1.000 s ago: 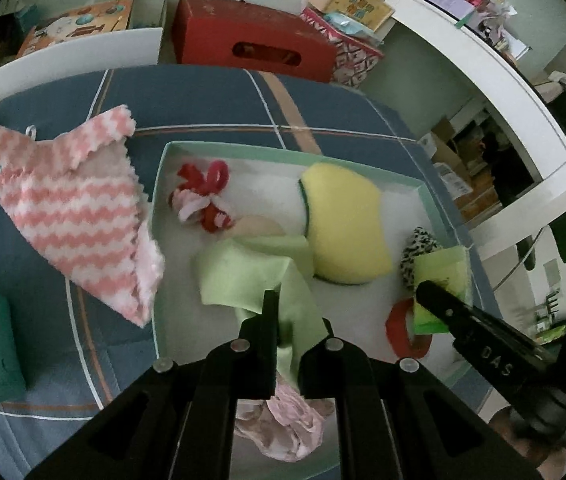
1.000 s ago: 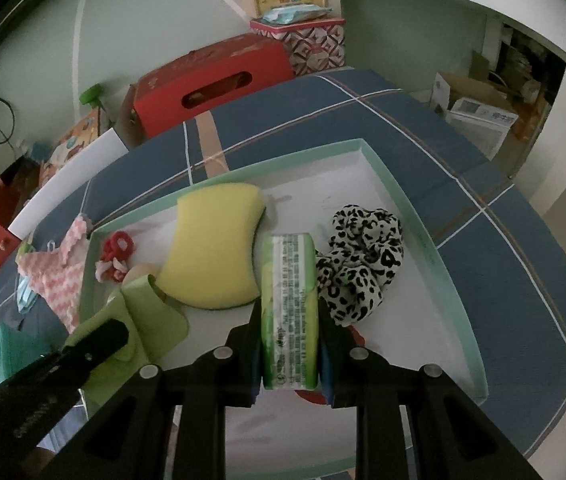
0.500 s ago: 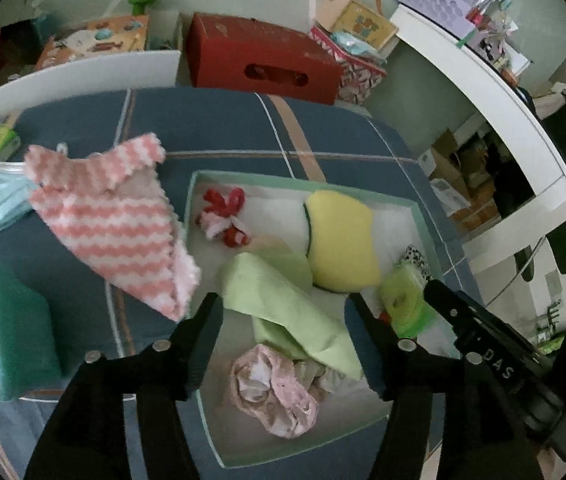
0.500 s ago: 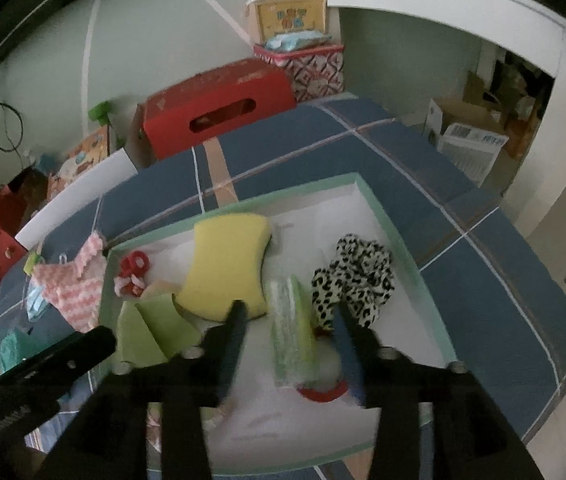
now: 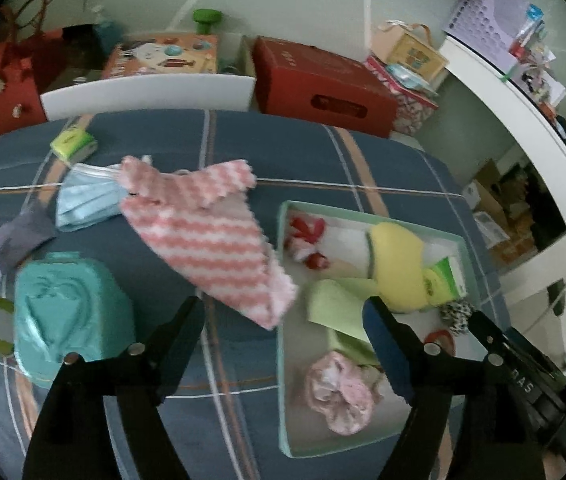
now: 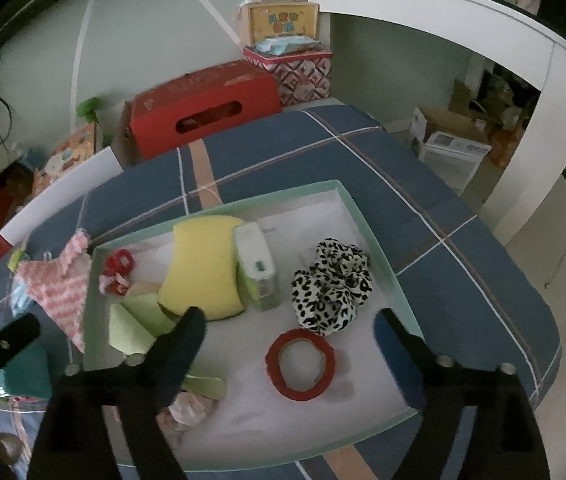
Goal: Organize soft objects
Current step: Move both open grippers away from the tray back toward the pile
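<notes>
The left tool (image 5: 283, 312) stands wide with nothing between its 2 fingers; its jaws have just been opening, above the plaid-covered table (image 5: 323, 152) at the lower centre of the left wrist view. The right tool (image 6: 289, 320) is also wide and empty, its jaws likewise just opened, over the shallow green-rimmed tray (image 6: 219, 200). In the tray, at the centre of the right wrist view, lie a yellow sponge (image 6: 203, 268), a green tissue pack (image 6: 257, 268) touching its right side, a leopard scrunchie (image 6: 331, 284) to the right, a red ring (image 6: 301, 364) below it, a light green cloth (image 6: 135, 324) at left and a pink scrunchie (image 5: 341, 392) lower down. A pink striped cloth (image 5: 207, 232) lies outside, draped against the tray's left rim.
</notes>
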The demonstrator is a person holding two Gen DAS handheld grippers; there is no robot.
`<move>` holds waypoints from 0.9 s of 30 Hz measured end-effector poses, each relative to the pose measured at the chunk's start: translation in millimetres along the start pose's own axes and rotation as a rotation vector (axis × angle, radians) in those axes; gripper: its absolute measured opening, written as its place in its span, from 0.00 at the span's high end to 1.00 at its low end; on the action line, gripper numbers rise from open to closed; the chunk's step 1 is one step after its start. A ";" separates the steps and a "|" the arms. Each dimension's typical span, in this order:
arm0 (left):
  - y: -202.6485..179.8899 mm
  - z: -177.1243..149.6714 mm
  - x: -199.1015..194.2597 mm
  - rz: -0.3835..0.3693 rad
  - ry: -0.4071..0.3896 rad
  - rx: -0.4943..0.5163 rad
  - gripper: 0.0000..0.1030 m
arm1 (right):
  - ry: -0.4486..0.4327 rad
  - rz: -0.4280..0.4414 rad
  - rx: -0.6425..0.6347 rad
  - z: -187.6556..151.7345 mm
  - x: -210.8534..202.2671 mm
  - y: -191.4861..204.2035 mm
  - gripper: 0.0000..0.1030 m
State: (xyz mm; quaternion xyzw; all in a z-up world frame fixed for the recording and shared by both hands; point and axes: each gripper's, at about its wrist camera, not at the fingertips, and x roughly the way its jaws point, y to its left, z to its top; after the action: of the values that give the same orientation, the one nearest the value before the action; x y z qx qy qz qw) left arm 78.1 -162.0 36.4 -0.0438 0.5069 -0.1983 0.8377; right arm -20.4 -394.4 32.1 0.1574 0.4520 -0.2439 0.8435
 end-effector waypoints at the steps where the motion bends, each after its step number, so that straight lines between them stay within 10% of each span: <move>1: 2.7 -0.1 0.3 0.011 0.001 -0.008 0.21 | 0.003 -0.009 -0.003 -0.2 1.6 0.0 0.00; 14: 30.1 0.2 0.6 0.117 -0.019 -0.084 0.13 | 0.024 -0.001 -0.021 -3.7 8.7 6.0 0.00; 27: 29.4 1.6 -19.9 0.063 -0.064 -0.090 0.08 | 0.008 0.045 -0.089 -6.3 1.8 34.4 0.00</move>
State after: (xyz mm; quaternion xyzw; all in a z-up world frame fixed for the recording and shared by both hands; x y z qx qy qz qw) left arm 79.9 -127.7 45.7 -0.0718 0.4894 -0.1471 0.8565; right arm -4.8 -363.2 28.8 0.1311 0.4622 -0.2039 0.8530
